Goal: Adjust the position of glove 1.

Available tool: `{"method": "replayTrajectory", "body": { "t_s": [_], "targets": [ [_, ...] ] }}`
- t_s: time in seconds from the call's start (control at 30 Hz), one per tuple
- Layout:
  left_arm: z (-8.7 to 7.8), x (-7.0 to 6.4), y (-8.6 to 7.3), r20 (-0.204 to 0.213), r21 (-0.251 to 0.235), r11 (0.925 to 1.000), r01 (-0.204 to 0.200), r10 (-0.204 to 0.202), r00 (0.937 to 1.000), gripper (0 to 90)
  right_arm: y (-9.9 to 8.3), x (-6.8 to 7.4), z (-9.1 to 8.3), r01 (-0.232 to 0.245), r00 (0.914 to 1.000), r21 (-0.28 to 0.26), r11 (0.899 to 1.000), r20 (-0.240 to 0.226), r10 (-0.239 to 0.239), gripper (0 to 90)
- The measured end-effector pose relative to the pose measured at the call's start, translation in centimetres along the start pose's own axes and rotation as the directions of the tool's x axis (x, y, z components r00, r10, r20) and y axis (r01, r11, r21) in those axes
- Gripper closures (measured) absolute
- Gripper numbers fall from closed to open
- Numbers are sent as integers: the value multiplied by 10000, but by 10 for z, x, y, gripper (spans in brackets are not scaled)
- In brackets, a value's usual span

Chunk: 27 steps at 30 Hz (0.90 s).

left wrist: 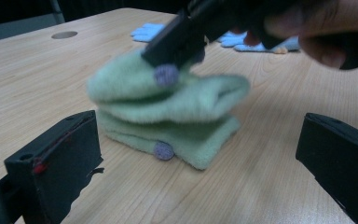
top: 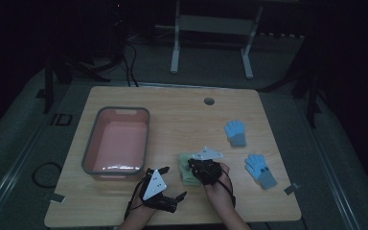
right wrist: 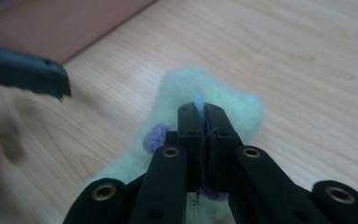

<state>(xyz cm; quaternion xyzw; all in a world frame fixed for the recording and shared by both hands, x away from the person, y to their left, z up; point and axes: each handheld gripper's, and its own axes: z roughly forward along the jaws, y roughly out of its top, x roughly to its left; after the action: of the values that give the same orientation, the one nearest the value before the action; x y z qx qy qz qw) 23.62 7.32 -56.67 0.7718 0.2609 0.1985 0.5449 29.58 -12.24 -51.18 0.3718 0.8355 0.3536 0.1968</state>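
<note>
A pink basin point(top: 116, 142) sits at the table's point(top: 182, 115) left. Just right of it the left gripper point(top: 168, 182) waits near the front edge, jaws wide apart. Beside it the right gripper point(top: 194, 165) has its jaws clamped on the folded green glove point(top: 187, 175) lying mid-table. Two blue gloves point(top: 235, 132) lie farther right.

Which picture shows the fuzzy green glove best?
The left gripper view: the green glove lies folded there, sideways and whole, with the right gripper pinching its top layer. The right gripper view shows it partly behind shut jaws. The high view shows a dim patch.
</note>
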Motion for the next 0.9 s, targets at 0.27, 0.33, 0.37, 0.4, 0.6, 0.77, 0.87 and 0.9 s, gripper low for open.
{"method": "replayTrajectory", "body": {
  "t_s": [0.27,0.33,0.37,0.4,0.6,0.77,0.87,0.9],
  "targets": [
    [0,0,0,-11,35,10000,-8,8,10000,0,-14,-2,15,-119,9999,363,9993,3,119,861],
    [1,-1,0,-100,69,10000,-18,19,9999,0,-16,-3,17,-134,9999,379,9992,-26,135,859],
    [1,-1,0,-139,73,10000,-47,49,9999,1,-17,-3,18,-156,9999,377,9992,-64,159,858],
    [1,-2,0,-210,74,9999,-90,92,9997,1,-18,-3,18,-145,9998,365,9992,-103,149,858],
    [0,-1,0,-221,5,10000,13,-13,9998,1,-16,-4,13,-149,9988,324,9994,-453,164,798],
    [-1,-1,-1,48,-260,9995,-171,172,9998,1,-9,-15,-2,259,9927,-42,9997,-1176,-262,602],
    [1,-6,1,61,-189,9983,-557,559,9984,1,-7,-29,-9,183,9843,-256,9995,-1753,-225,420],
    [1,-7,1,-24,-51,9979,-645,645,9979,1,-7,-34,-11,58,9785,-393,9992,-2060,-137,343]
  ]
}}
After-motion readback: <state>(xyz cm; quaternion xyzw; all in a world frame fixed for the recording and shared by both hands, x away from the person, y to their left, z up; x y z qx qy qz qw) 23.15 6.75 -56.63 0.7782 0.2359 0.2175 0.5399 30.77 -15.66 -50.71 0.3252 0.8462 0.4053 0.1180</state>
